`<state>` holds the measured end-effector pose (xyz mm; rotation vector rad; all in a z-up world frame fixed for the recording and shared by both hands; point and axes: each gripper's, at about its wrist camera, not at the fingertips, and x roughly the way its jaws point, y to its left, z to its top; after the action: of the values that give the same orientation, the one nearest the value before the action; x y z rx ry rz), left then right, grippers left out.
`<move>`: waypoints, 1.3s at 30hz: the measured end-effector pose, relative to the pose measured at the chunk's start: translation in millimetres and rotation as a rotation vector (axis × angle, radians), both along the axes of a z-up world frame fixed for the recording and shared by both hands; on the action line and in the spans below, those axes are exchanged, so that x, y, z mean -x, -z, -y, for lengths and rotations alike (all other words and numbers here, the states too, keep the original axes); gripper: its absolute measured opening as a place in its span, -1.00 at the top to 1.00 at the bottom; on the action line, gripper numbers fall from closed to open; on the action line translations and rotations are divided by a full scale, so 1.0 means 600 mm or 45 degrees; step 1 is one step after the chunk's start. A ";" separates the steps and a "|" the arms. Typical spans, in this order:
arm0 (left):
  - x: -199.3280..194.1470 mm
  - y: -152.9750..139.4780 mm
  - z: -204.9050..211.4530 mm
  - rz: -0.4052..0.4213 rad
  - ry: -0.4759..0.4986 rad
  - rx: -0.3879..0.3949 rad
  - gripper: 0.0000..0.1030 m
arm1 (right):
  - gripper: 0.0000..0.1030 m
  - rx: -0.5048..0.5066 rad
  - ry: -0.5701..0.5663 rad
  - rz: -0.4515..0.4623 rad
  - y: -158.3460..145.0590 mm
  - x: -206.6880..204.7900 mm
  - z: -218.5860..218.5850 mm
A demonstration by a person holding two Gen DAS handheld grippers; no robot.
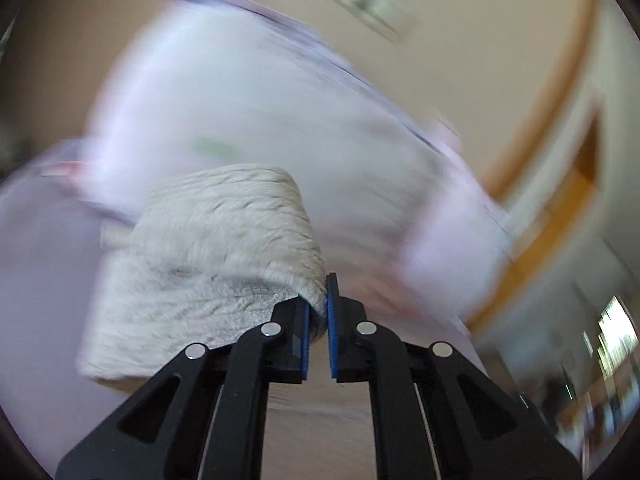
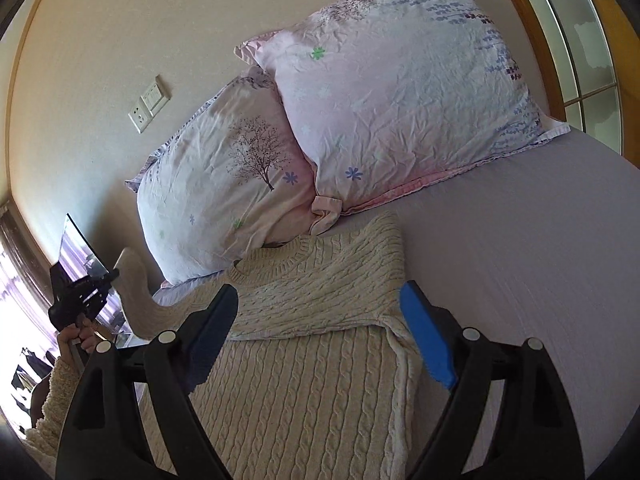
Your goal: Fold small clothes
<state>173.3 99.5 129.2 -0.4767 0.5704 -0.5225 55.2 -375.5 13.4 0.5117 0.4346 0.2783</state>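
Here, a cream cable-knit sweater (image 2: 320, 344) lay on the lavender bed sheet (image 2: 520, 280), its collar just beside 2 floral pillows (image 2: 380, 92). The left gripper (image 1: 318, 320) pinched a lifted sleeve (image 1: 224, 248); the right gripper (image 2: 320, 336) hovered above the sweater, jaws spread wide.

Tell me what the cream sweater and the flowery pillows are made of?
The sweater looks like chunky knitted yarn, wool or acrylic: raised cable braids, ribbed collar, matte and fuzzy. The pillows seem covered in thin woven cotton-like cloth: fine wrinkles, printed trees and flowers, a faint soft sheen. The exact fibres can't be told.
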 end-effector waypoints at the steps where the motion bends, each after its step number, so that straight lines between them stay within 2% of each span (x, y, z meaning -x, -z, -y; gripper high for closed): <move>1: 0.001 0.006 0.067 -0.006 0.143 -0.025 0.66 | -0.65 0.003 -0.008 -0.012 0.003 0.002 -0.002; 2: 0.006 0.021 0.142 -0.037 0.297 -0.071 0.32 | -0.65 0.004 -0.019 -0.026 0.007 0.006 -0.003; 3: 0.014 0.035 0.187 -0.069 0.386 -0.116 0.14 | -0.65 0.005 -0.038 -0.038 0.010 0.013 -0.004; 4: 0.031 0.050 0.222 -0.094 0.467 -0.169 0.13 | -0.65 0.004 -0.072 -0.044 0.014 0.027 -0.003; 5: 0.047 0.058 0.228 -0.097 0.502 -0.194 0.10 | -0.65 0.007 -0.102 -0.039 0.017 0.042 -0.002; 8: 0.116 0.066 0.175 -0.062 0.530 -0.196 -0.43 | -0.78 0.026 -0.221 -0.033 0.034 0.099 0.007; 11: 0.199 0.069 0.080 -0.048 0.502 -0.180 -0.54 | -0.78 0.014 -0.377 -0.092 0.070 0.155 0.013; 15: 0.323 0.106 -0.037 -0.102 0.360 -0.203 -0.69 | -0.78 -0.052 -0.553 -0.223 0.133 0.216 0.010; 18: 0.377 0.152 -0.097 -0.183 0.290 -0.089 -0.69 | -0.75 -0.130 -0.600 -0.314 0.178 0.231 0.005; 20: 0.398 0.190 -0.115 -0.264 0.226 -0.058 -0.68 | -0.68 -0.182 -0.617 -0.368 0.209 0.222 -0.003; 21: 0.401 0.205 -0.114 -0.300 0.208 -0.064 -0.66 | -0.65 -0.206 -0.632 -0.394 0.223 0.214 -0.008; 23: 0.402 0.239 -0.113 -0.379 0.187 -0.073 -0.64 | -0.46 -0.229 -0.648 -0.420 0.239 0.202 -0.017; 24: 0.403 0.250 -0.114 -0.400 0.183 -0.058 -0.57 | -0.38 -0.243 -0.658 -0.426 0.246 0.196 -0.022; 26: 0.395 0.271 -0.111 -0.438 0.203 0.025 -0.39 | 0.02 -0.278 -0.683 -0.418 0.255 0.184 -0.034; 28: 0.385 0.286 -0.101 -0.461 0.231 0.086 -0.21 | 0.19 -0.301 -0.713 -0.404 0.259 0.177 -0.044; 29: 0.382 0.290 -0.095 -0.471 0.242 0.092 0.01 | 0.48 -0.311 -0.733 -0.397 0.260 0.175 -0.049; 30: 0.379 0.293 -0.087 -0.483 0.253 0.095 0.40 | 0.67 -0.306 -0.749 -0.385 0.259 0.177 -0.053; 31: 0.378 0.297 -0.083 -0.499 0.264 0.105 0.63 | 0.84 -0.288 -0.767 -0.357 0.253 0.181 -0.058; 32: 0.374 0.299 -0.081 -0.521 0.273 0.147 0.86 | 0.85 -0.280 -0.779 -0.319 0.243 0.188 -0.059; 35: 0.373 0.280 -0.085 -0.514 0.258 0.218 0.87 | 0.86 -0.288 -0.791 -0.174 0.188 0.199 -0.048; 37: 0.368 0.234 -0.084 -0.440 0.270 0.232 0.87 | 0.86 -0.262 -0.784 -0.045 0.124 0.195 -0.038; 39: 0.354 0.180 -0.076 -0.345 0.269 0.195 0.87 | 0.86 -0.195 -0.763 0.069 0.062 0.178 -0.034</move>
<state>-38.9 145.2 21.2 -0.6421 0.8502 -0.7120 -51.4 -354.9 -23.8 0.5130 0.5099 0.9054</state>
